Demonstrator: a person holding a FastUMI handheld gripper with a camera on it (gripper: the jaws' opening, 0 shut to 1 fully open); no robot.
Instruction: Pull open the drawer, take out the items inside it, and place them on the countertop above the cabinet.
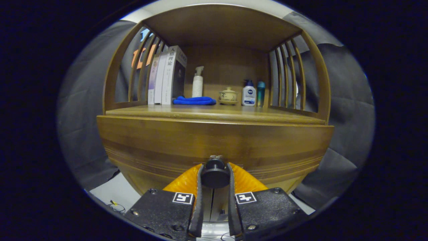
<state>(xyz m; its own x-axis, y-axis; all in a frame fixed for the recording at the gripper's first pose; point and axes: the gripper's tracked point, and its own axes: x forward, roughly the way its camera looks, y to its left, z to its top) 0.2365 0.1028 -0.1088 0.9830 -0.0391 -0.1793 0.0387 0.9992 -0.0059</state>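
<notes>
**Fingers pinched on the drawer knob**

Gripper view: low in the centre of the frame my gripper [215, 174] has its two fingers closed in on the dark round knob [215, 174], one pressing each side of it. The knob sits on the wooden drawer front [214, 140], which fills the middle band; whether the drawer has come out at all I cannot tell from this angle.

Above it the countertop [214, 112] runs across mid-frame. At its back, from left to right, stand upright books [167, 75], a white pump bottle [197, 82], a folded blue cloth [194, 100] lying in front of that bottle, a small lidded cup [228, 95], a white lotion bottle [248, 95] and a teal bottle [260, 93]. Slatted wooden sides [287, 77] close the shelf at both ends.
</notes>
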